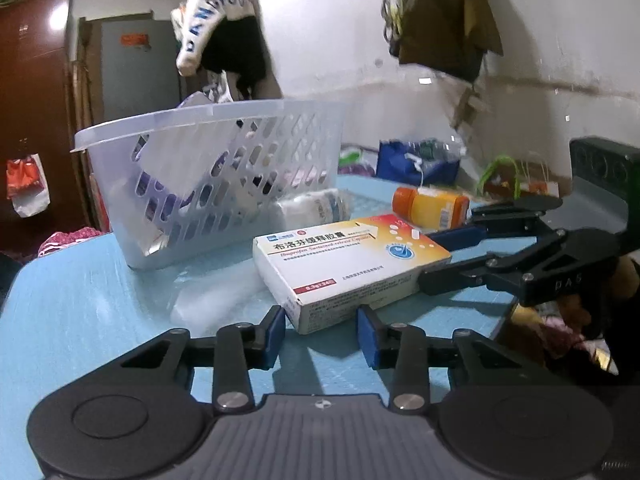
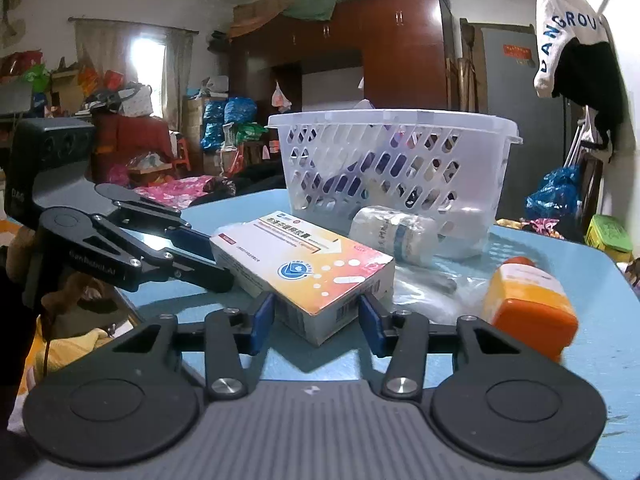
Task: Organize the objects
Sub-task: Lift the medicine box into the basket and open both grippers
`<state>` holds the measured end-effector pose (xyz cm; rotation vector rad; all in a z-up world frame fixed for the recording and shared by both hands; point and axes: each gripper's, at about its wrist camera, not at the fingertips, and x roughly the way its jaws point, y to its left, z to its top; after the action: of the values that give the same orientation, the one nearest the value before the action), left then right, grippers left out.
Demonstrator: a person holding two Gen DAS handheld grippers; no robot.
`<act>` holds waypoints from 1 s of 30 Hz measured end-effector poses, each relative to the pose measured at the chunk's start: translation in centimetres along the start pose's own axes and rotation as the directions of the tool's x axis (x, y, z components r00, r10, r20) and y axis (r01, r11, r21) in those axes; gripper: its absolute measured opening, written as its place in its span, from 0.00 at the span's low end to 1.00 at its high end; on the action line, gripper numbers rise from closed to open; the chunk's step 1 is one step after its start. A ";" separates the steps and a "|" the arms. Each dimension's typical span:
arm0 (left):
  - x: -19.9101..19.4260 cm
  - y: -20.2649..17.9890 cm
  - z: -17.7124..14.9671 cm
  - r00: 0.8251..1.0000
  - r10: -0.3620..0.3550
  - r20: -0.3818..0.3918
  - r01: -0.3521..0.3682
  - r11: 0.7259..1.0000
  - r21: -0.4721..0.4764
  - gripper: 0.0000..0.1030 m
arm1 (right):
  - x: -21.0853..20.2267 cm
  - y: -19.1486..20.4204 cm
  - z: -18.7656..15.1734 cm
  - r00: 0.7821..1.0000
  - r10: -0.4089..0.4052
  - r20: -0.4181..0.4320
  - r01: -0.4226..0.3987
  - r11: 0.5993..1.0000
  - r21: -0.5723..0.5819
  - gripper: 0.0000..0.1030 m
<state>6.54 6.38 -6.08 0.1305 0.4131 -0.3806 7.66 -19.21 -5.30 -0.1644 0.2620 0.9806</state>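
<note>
While the blue table point(image 1: 80, 300) carries everything, the white slotted basket point(image 1: 208, 184) is the landmark: it stands at the far side, with some items already inside that cannot be made out through the slots.

Just in front of the basket lies the medicine box point(image 1: 352, 268), flat on its broad face. Its long axis runs roughly from one gripper to the other, so each gripper faces one end corner. The left gripper point(image 1: 322, 334) has its jaws parted wider than that corner, blue pads on either side and seemingly not pressing. The right gripper point(image 2: 316, 320) stands the same way at the opposite end, open and holding nothing. Neither looks clearly nearer; either could close on the box.

A white bottle point(image 2: 394, 234) lies on its side against the basket's foot, and an orange-capped yellow bottle point(image 2: 528, 300) lies farther out, beside the right gripper.

The box reads "Ibuprofen Sustained-release Capsules" under Chinese characters, plus "0.3g".
</note>
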 end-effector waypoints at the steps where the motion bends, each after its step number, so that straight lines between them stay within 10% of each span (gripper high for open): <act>1: 0.0 0.0 -0.2 1.000 0.001 0.015 -0.001 1.000 -0.011 0.40 | 0.0 0.0 0.0 1.000 -0.001 0.002 0.002 1.000 -0.006 0.48; 18: -1.5 -1.3 0.5 0.994 0.039 0.097 -0.037 0.999 -0.022 0.39 | -0.9 0.2 2.0 0.998 -0.025 0.059 0.029 0.998 -0.058 0.45; 30: -1.9 -0.6 12.7 0.978 0.118 0.175 -0.133 0.988 0.079 0.39 | 0.3 -4.0 13.1 0.990 -0.072 0.121 0.088 0.987 -0.131 0.45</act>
<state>9.36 3.93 6.18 0.2101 0.2179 -0.2831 13.09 -17.82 7.25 -0.2402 0.0809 0.9250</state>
